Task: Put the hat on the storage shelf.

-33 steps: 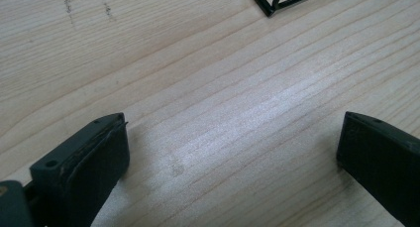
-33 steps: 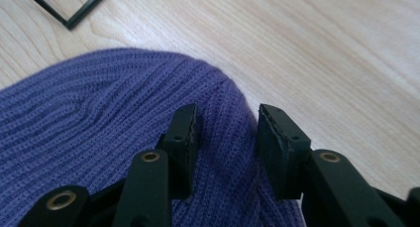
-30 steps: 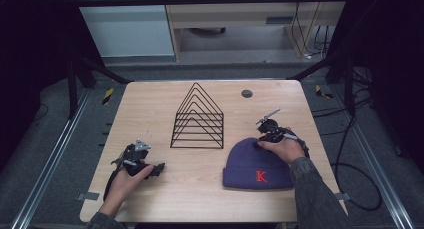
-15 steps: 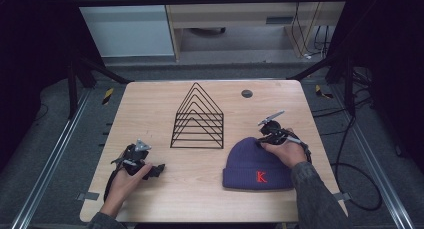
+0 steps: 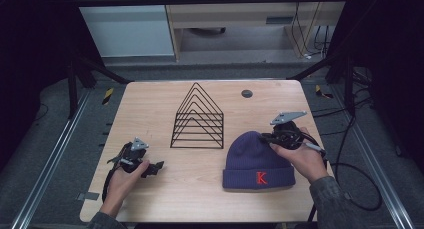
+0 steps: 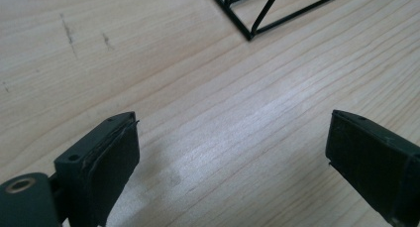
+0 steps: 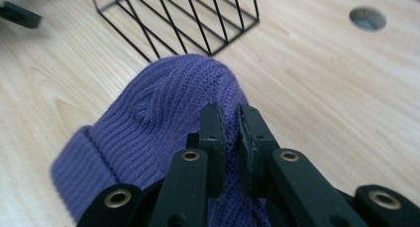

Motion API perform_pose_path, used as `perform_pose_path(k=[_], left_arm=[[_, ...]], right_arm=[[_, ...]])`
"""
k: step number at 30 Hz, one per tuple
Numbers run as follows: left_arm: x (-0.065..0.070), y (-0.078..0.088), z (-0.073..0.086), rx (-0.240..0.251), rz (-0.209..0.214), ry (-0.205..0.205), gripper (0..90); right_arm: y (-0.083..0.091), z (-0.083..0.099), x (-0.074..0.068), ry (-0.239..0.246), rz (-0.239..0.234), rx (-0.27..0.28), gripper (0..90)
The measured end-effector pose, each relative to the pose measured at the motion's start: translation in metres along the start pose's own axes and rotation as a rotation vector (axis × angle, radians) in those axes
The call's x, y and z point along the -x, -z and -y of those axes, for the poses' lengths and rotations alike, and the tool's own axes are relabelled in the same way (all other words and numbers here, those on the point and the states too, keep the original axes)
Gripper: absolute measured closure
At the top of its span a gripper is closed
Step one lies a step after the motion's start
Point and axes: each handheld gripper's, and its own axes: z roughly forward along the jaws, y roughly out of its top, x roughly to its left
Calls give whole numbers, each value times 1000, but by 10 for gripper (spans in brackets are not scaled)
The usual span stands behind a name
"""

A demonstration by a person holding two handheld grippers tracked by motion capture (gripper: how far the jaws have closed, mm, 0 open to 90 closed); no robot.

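Your right claw is pressed together on a fold of knit near the crown of the purple beanie, which lies on the near right part of the wooden bench with its cuff and red letter K turned toward you. In the right gripper view the two black jaws stand nearly touching, purple ribbed fabric caught between them, the crown bunched upward ahead of the tips. Your right hand sits over the beanie's far right edge, the grey three-cornered plate tilted above it. Just beyond the beanie, near the middle of the bench, stands the black wire rack, a row of triangular frames, close to the crown but apart from it. Your left claw rests low on the near left of the bench, its jaws spread wide over bare wood though just closing a little, nothing between them; a corner of the rack shows ahead of it. A small round hole marks the far side.
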Motion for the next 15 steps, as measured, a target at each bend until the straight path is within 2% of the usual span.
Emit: perform_pose_path(k=[7,11,15], left_arm=[[2,9,-2,46,23,-18,76],[4,17,-6,84,38,-15,76],[4,27,-17,118,48,-8,84]], right_arm=[[31,-6,-15,48,-2,76,825],[42,-7,-18,67,3,110,826],[54,-12,-17,90,9,139,827]])
